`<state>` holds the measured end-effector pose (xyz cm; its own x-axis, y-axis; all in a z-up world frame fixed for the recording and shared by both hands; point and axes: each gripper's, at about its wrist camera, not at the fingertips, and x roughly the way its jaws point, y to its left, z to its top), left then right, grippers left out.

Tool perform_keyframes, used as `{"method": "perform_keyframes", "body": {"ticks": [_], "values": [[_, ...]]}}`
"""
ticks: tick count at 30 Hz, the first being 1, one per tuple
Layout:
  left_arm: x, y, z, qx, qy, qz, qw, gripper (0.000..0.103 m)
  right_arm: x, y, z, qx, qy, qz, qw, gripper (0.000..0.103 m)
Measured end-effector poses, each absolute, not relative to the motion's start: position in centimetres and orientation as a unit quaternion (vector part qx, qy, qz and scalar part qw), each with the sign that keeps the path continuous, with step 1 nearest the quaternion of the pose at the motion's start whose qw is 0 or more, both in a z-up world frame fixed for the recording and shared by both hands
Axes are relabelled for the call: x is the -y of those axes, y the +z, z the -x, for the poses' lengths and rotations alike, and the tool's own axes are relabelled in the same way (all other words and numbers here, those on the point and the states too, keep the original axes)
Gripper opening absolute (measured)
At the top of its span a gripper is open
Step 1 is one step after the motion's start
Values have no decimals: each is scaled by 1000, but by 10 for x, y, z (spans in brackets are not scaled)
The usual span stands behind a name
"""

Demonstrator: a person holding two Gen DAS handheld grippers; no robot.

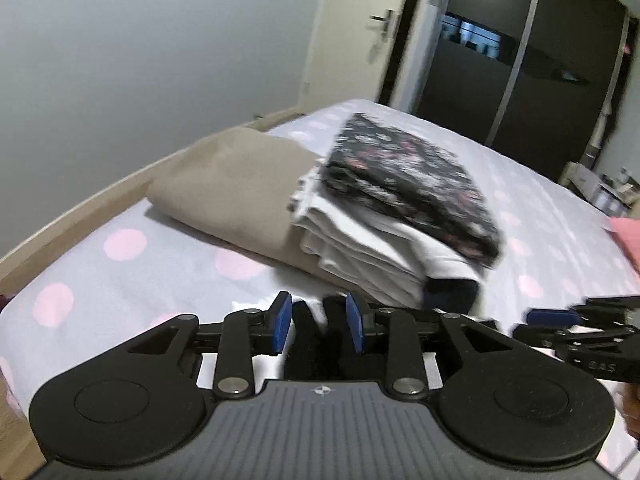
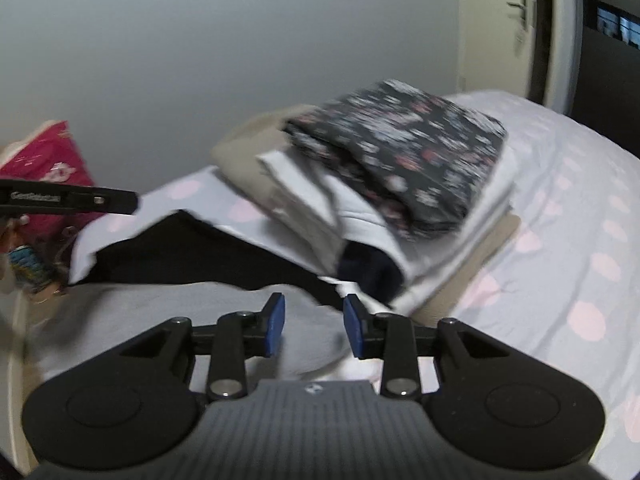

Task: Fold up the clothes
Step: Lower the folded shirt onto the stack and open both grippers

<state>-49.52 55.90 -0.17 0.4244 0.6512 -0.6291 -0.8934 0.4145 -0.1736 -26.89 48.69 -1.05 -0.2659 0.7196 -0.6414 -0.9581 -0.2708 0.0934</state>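
On the grey sheet with pink dots (image 1: 540, 208) stands a stack of folded clothes: a black floral piece (image 1: 408, 184) (image 2: 404, 156) on top, white pieces (image 1: 360, 248) (image 2: 304, 200) under it, and a beige one (image 1: 232, 188) at the bottom. A black, white and grey garment (image 2: 208, 248) lies stretched in front of the stack. My left gripper (image 1: 320, 326) has its black part (image 1: 310, 340) filling the narrow gap between the blue pads. My right gripper (image 2: 314, 326) holds the grey part (image 2: 160, 320) the same way. Both views are blurred.
A wooden bed frame (image 1: 80, 208) runs along the grey wall. A door (image 1: 352, 32) and a dark wardrobe (image 1: 520, 60) stand behind the bed. A pink bag (image 2: 48, 160) sits off the bed's left side. The left gripper (image 2: 134, 201) shows in the right wrist view.
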Motion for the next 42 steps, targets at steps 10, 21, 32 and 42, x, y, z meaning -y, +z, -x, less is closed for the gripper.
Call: {"method": "perform_keyframes", "body": {"ticks": [10, 21, 32, 42], "values": [[-510, -20, 474, -356, 430, 229, 798, 15, -442, -13, 309, -191, 782, 281, 522, 35], [-525, -33, 494, -340, 454, 254, 784, 1, -452, -35, 305, -242, 761, 284, 531, 34], [-502, -17, 479, -333, 470, 237, 782, 21, -424, -4, 295, -256, 752, 251, 553, 40], [-445, 9, 452, -293, 505, 245, 774, 60, -384, 34, 281, -232, 748, 245, 572, 52]]}}
